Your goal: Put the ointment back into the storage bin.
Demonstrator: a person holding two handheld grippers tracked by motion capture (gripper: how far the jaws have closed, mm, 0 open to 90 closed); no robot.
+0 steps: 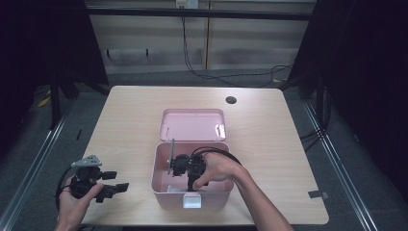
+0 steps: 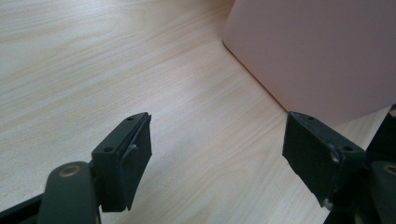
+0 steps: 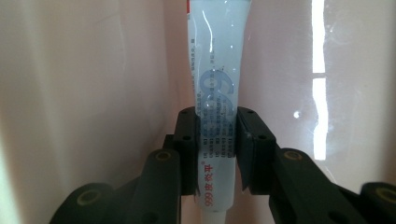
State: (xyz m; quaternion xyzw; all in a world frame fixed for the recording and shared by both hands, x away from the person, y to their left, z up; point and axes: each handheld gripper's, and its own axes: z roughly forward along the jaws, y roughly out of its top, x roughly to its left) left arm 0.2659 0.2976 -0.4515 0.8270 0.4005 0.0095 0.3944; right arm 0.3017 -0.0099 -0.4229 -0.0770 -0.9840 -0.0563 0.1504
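A pink box (image 1: 155, 179) stands open in the middle of the table, its lid (image 1: 192, 124) laid back behind it. My right gripper (image 1: 182, 168) reaches down inside the box, held by a hand. In the right gripper view my right gripper (image 3: 217, 126) is shut on a white tube (image 3: 219, 70) with blue and red print, which stands upright against the box's pink inner wall. My left gripper (image 1: 119, 180) rests near the table's front left corner, open and holding nothing. Past its jaws, my left gripper (image 2: 219, 126) faces bare wood and the box's outer wall (image 2: 317, 51).
The light wooden table (image 1: 269, 144) has a round cable hole (image 1: 231, 100) at the back right. A white latch (image 1: 192, 199) sits on the box's front wall. Something white (image 1: 175, 189) lies on the box floor. Dark floor and cables surround the table.
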